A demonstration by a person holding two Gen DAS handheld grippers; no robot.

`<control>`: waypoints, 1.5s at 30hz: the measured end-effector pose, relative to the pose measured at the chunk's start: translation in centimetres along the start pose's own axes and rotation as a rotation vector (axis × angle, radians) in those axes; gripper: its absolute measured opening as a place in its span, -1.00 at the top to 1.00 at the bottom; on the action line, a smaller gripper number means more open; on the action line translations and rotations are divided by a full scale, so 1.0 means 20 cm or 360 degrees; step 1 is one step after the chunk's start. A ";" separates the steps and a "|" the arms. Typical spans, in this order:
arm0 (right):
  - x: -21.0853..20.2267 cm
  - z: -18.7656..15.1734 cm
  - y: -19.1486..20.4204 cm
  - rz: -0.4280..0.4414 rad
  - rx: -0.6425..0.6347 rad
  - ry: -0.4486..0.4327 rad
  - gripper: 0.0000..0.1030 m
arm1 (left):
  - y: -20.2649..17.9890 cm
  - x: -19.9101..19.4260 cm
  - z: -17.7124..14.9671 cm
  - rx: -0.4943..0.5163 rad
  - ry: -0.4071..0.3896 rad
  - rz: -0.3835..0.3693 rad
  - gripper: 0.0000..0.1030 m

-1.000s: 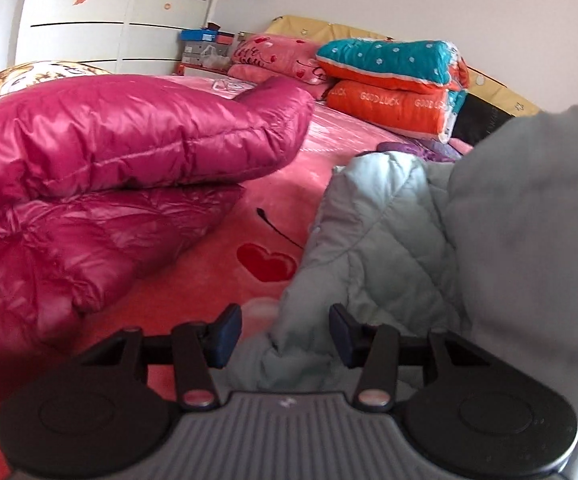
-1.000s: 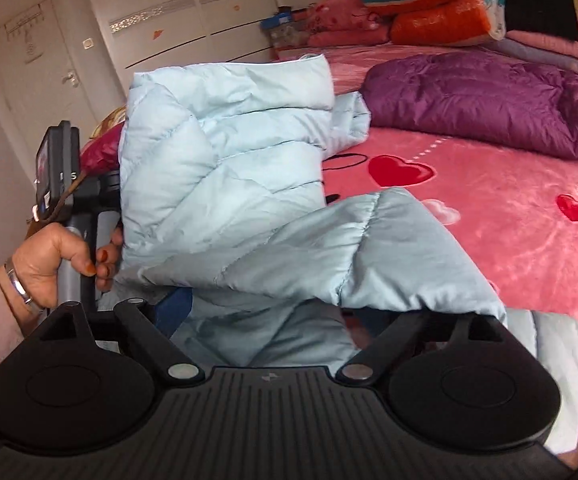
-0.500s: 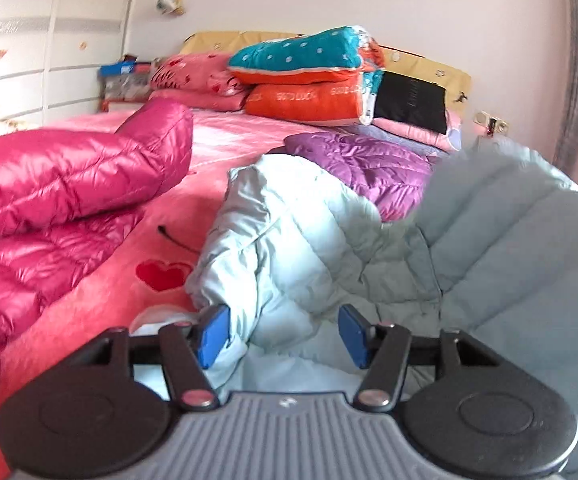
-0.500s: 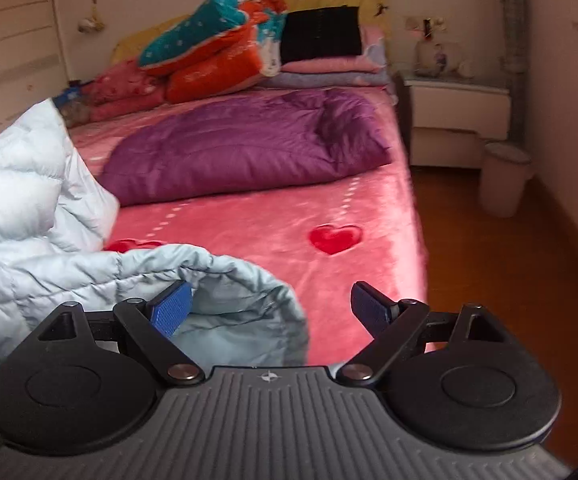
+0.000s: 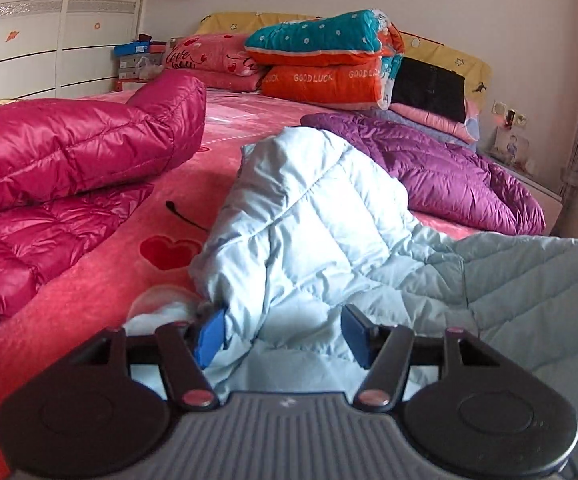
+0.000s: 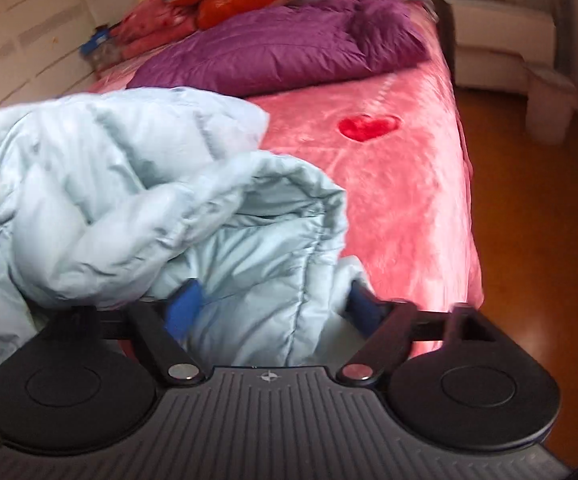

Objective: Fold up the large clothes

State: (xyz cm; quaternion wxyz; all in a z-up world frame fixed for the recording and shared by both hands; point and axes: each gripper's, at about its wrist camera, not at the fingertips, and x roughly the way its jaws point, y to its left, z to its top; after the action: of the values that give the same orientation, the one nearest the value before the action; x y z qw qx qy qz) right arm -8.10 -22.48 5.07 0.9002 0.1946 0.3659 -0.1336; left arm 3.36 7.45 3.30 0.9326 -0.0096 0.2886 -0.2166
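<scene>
A pale blue puffer jacket (image 5: 313, 232) lies crumpled on the pink bed (image 5: 101, 292), one sleeve humped up in the middle. My left gripper (image 5: 284, 336) sits low over its near edge. Its jaws are opening, with loose fabric between the blue pads (image 5: 209, 338) and no firm pinch showing. In the right wrist view the same jacket (image 6: 101, 184) fills the left half. My right gripper (image 6: 275, 308) is at the jacket's bunched hem (image 6: 273, 248). Those jaws are closing around that thick fold, and the pads only just meet the fabric.
A magenta puffer coat (image 5: 57, 160) lies at left and a purple one (image 5: 441, 172) at right. Folded quilts and pillows (image 5: 329, 64) are stacked at the headboard. White wardrobes (image 5: 49, 40) stand on the left. The bed's right edge (image 6: 469, 200) drops to a wooden floor (image 6: 537, 240).
The raised jacket has come down onto the bed. My right gripper swung back over the jacket's hem and narrowed from wide open. My left gripper widened a little and shifted sideways.
</scene>
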 end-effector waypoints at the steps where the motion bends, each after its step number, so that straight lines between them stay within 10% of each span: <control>1: 0.00 0.01 0.01 -0.0017 -0.0028 0.0002 -0.05 | 0.00 0.00 0.00 0.0000 0.0001 0.0000 -0.19; 5: -0.05 0.10 -0.04 -0.0127 -0.0021 -0.0073 0.52 | 0.01 0.00 0.00 -0.0009 -0.0003 -0.0005 -0.19; 16: -0.20 0.20 -0.60 -0.1125 0.0147 -0.0208 0.55 | -0.01 -0.04 -0.01 0.0006 -0.0015 -0.0002 -0.19; 22: -0.22 0.12 -0.83 -0.1281 0.0321 -0.0112 -0.42 | 0.02 -0.18 0.00 0.0004 -0.0076 0.0034 -0.19; 25: -0.23 0.10 -0.80 -0.1270 0.0276 -0.0082 -0.97 | 0.08 -0.28 0.00 -0.0063 -0.0102 0.0040 -0.19; 36: -0.37 0.14 -0.79 -0.1047 0.0192 0.0115 -1.00 | 0.43 -0.57 -0.15 -0.0386 -0.0001 0.0173 -0.19; 45: -0.66 0.09 -0.65 -0.0446 0.0417 0.0037 -1.00 | 0.50 -0.59 -0.27 -0.0472 0.0190 0.0135 -0.19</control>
State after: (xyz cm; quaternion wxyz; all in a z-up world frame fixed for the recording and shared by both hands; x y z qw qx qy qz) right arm -21.25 -33.58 12.29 0.8353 0.2589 0.3794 -0.3020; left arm -4.29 21.96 3.59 0.9105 -0.1220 0.3724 -0.1324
